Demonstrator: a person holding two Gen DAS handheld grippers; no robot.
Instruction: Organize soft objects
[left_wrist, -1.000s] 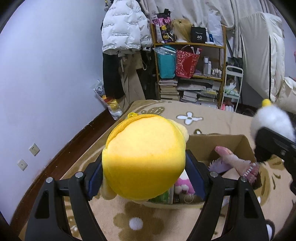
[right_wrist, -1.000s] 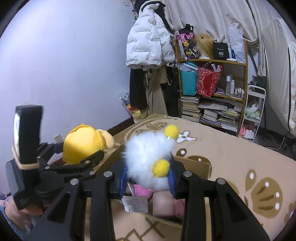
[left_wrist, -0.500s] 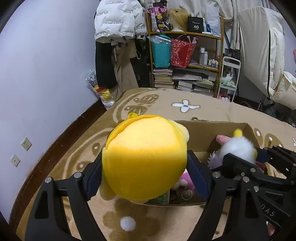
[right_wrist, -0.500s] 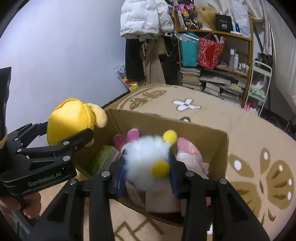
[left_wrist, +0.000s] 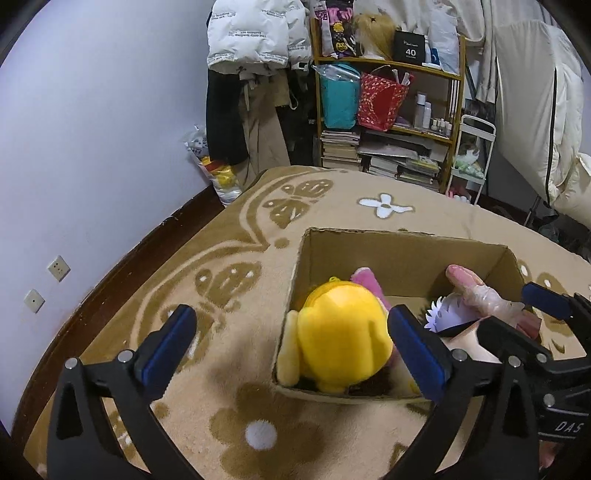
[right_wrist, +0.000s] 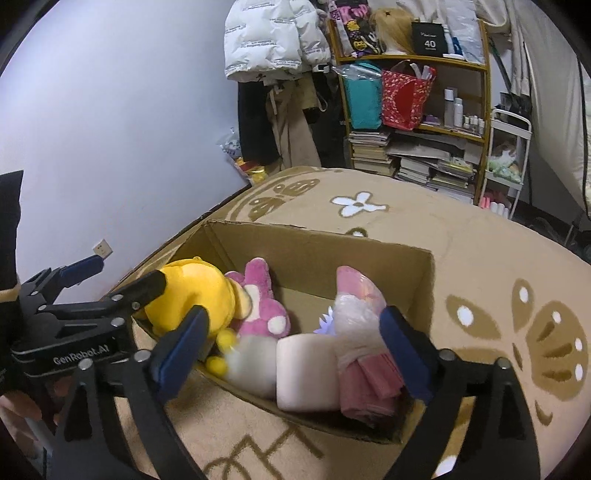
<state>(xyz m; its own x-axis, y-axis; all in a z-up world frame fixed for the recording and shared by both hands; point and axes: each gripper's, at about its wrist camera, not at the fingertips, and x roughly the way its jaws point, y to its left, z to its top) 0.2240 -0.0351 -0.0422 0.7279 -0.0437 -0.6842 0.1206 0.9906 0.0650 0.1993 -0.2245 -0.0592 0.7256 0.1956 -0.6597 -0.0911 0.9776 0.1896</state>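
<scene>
A cardboard box (left_wrist: 406, 251) stands on the patterned carpet. My left gripper (left_wrist: 291, 317) hovers over its near left corner with its jaws opening wide. The yellow plush (left_wrist: 343, 332) lies loose below them in that corner, clear of both pads. My right gripper (right_wrist: 293, 321) is over the box's near side, its jaws opening too. A white fluffy toy with yellow pom-poms (right_wrist: 247, 358) sits blurred beneath them, free of the pads. A pink plush (right_wrist: 262, 302), a cream block (right_wrist: 306, 373) and a pink wrapped doll (right_wrist: 354, 306) also lie in the box (right_wrist: 314, 258).
The beige carpet (left_wrist: 221, 280) with butterfly patterns surrounds the box. A lilac wall (left_wrist: 92, 147) with sockets runs along the left. At the back stand a shelf (left_wrist: 388, 122) of books and bags, hanging coats (left_wrist: 251, 48) and a white cart (left_wrist: 472, 155).
Both grippers sank toward the box and opened. The yellow plush dropped out of the left one into the box, and the white fluffy toy left the right one.
</scene>
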